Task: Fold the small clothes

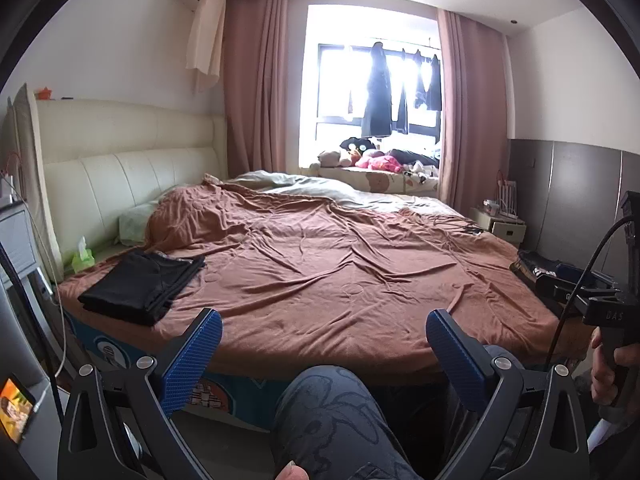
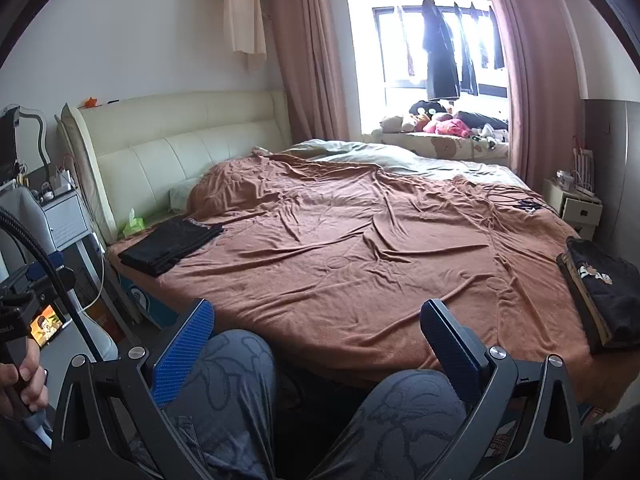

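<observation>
Knees (image 2: 224, 380) nearest; both grippers' jaws wide, empty. Between garments: right gripper (image 2: 316, 334) should fetch unfolded black top (image 2: 608, 292) off bed (image 2: 340, 248).

A wide bed (image 2: 400, 320) with a cream padded headboard (image 2: 180, 148) is covered by a rumpled brown blanket (image 1: 320, 272). On the blanket near the headboard lies 1 stack of folded black clothes (image 1: 140, 284). At the opposite edge sits a pile of dark clothes (image 2: 604, 292), its top piece showing a printed motif. A black cable (image 2: 516, 200) lies near the far corner. A pale green duvet (image 2: 360, 156) is bunched along the window side.
</observation>
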`<state>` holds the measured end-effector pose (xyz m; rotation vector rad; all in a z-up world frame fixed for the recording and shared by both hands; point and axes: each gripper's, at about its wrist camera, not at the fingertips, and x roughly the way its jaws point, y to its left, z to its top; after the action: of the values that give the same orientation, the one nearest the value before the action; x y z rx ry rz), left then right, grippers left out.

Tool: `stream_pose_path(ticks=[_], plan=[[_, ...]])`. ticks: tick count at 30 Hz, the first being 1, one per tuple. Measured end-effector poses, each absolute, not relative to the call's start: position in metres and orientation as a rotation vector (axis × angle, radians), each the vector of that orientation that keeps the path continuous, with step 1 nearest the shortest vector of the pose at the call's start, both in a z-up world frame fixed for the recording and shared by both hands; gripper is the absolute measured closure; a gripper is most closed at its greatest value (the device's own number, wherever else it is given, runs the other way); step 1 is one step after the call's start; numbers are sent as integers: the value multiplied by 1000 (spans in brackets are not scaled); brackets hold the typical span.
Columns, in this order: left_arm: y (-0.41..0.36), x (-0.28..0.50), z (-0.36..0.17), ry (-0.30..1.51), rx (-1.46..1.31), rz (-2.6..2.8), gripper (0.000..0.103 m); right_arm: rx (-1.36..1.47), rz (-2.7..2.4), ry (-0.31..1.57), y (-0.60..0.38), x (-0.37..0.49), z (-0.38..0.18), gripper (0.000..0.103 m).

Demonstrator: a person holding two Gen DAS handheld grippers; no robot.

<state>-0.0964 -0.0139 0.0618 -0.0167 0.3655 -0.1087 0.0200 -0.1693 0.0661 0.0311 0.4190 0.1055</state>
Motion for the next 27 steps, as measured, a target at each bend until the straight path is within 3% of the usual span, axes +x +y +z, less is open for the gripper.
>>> stream_pose_path(ticks=[27], plan=[[-26,-105,48,382,-33,-134,0,27,70,411,-175,7,54,0]])
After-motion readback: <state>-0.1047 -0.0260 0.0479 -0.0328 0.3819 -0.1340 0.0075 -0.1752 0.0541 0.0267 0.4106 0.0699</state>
